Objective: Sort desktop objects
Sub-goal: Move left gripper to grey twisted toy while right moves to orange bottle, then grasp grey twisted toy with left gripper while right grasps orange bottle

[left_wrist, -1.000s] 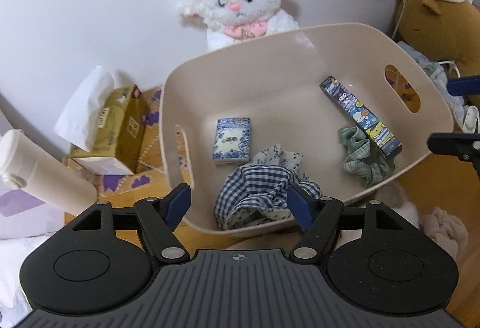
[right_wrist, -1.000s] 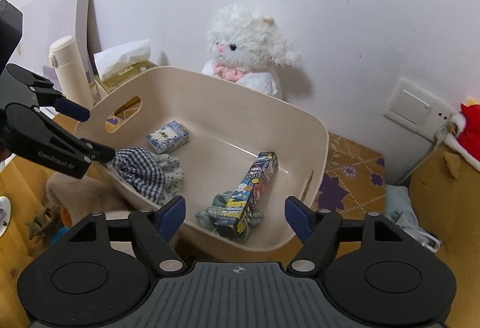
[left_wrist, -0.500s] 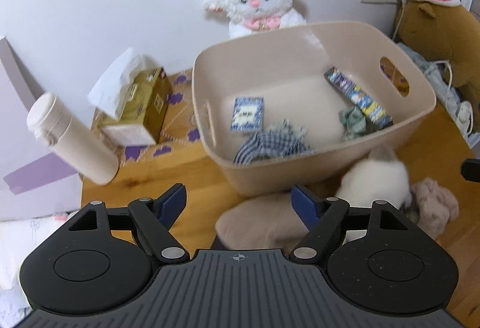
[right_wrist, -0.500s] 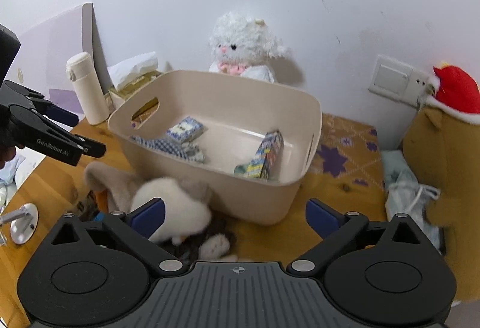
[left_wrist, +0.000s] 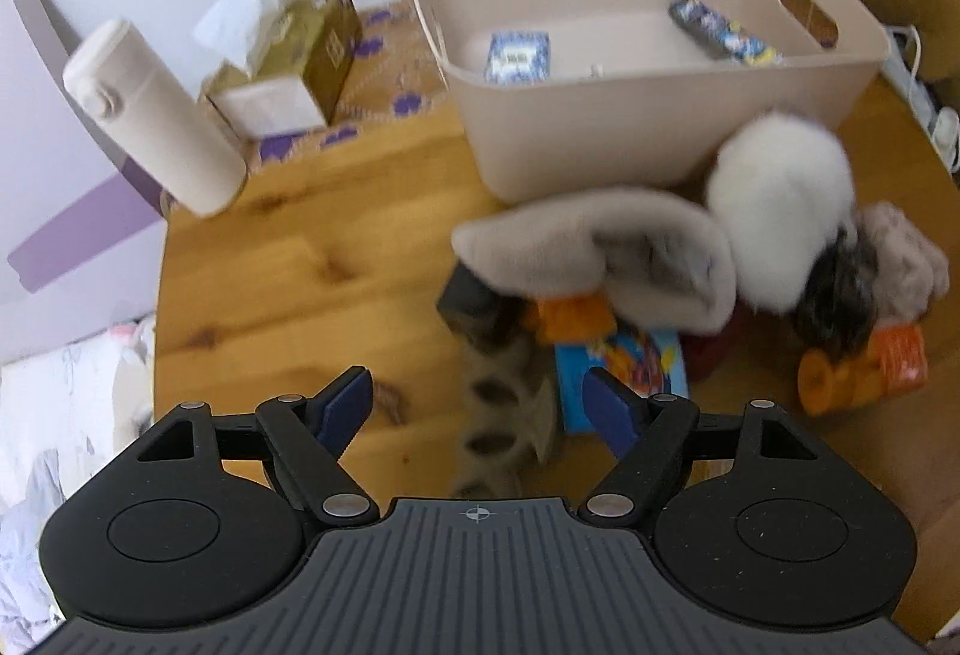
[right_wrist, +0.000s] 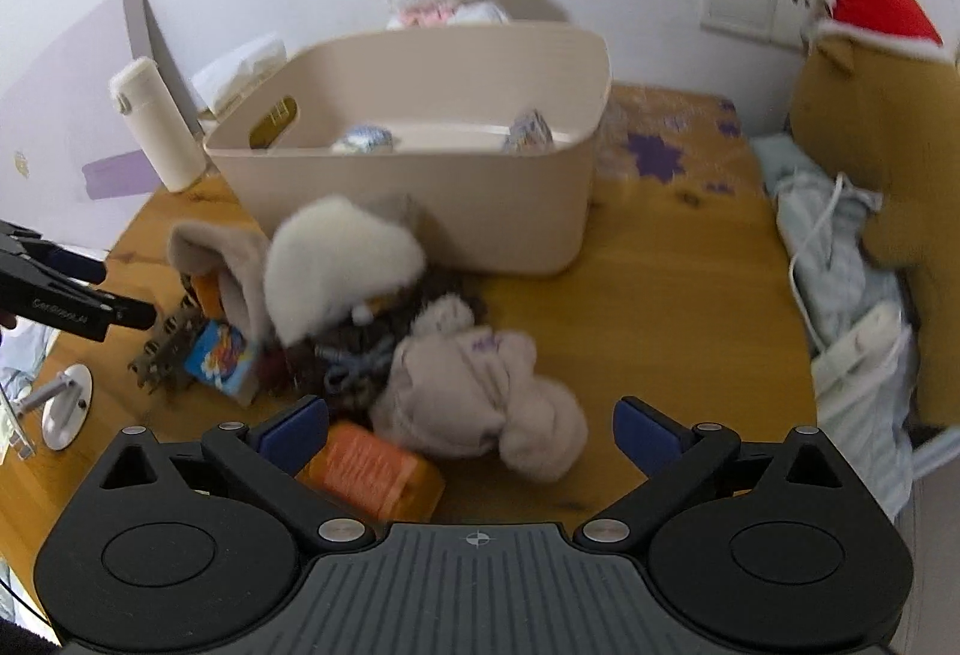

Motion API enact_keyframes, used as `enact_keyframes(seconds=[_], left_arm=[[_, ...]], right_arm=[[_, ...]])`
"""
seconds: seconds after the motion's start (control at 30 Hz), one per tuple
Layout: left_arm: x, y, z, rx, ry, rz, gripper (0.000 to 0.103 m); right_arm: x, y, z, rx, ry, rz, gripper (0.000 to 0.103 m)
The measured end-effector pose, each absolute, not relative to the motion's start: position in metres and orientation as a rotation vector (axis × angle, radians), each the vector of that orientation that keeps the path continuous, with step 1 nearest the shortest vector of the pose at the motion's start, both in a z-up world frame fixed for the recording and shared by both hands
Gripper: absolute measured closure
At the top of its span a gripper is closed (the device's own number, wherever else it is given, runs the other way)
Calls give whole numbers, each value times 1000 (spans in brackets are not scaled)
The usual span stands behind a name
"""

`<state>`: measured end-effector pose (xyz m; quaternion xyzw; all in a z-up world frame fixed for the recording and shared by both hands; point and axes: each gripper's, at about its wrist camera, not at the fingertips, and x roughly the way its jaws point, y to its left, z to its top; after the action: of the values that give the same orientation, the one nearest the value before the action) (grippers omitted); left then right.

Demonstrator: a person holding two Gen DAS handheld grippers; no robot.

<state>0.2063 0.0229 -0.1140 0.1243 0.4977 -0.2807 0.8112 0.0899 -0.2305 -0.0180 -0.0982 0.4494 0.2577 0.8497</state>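
Since both claws are empty, it all comes down to who's closer to what
left claw: the left claw (left_wrist: 477,403) has its jaws spread wide, nothing between them, tilted down at the near-left edge of the pile
right claw: the right claw (right_wrist: 471,430) is as wide as it gets, also empty, hovering over the near-right side of the pile
pile: jumbled on the wooden surface (left_wrist: 288,259) right in front of the bin, pretty blurry
nearest to right: beige sock bundle (right_wrist: 480,397) sits just ahead between its jaws, with an orange packet (right_wrist: 372,475) by the left finger
nearest to left: brown spotted strip (left_wrist: 504,415), long axis running away from the claw, and a blue box (left_wrist: 618,367) just right of it
further back: white fluffy thing (right_wrist: 336,265) and a beige fleece piece (left_wrist: 600,247) up against the bin wall
bin: beige bin (right_wrist: 480,199) beyond the pile, holding a small blue-white box (left_wrist: 519,55) and a long cartoon-print box (left_wrist: 720,31); anything lower is hidden by the wall
my guess: right takes the sock bundle, it's basically lined up already
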Motion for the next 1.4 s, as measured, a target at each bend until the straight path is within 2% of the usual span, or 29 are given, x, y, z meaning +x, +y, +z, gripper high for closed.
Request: enact_keyframes(seconds=[0.5, 1.13, 1.27, 1.33, 1.4], left_arm=[[201, 24, -157, 281, 1188, -620, 25], [226, 22, -185, 179, 1275, -615, 25], [226, 20, -187, 177, 1271, -618, 26], [227, 19, -189, 164, 1273, -624, 29], [228, 18, -189, 157, 1266, -626, 32]], right_arm=[[67, -202, -62, -141, 1106, 508, 0], [75, -155, -82, -168, 1121, 408, 0], [78, -155, -85, -166, 1133, 378, 3], [79, -156, -86, -164, 1139, 372, 8], [81, -158, -87, -150, 1144, 368, 17]])
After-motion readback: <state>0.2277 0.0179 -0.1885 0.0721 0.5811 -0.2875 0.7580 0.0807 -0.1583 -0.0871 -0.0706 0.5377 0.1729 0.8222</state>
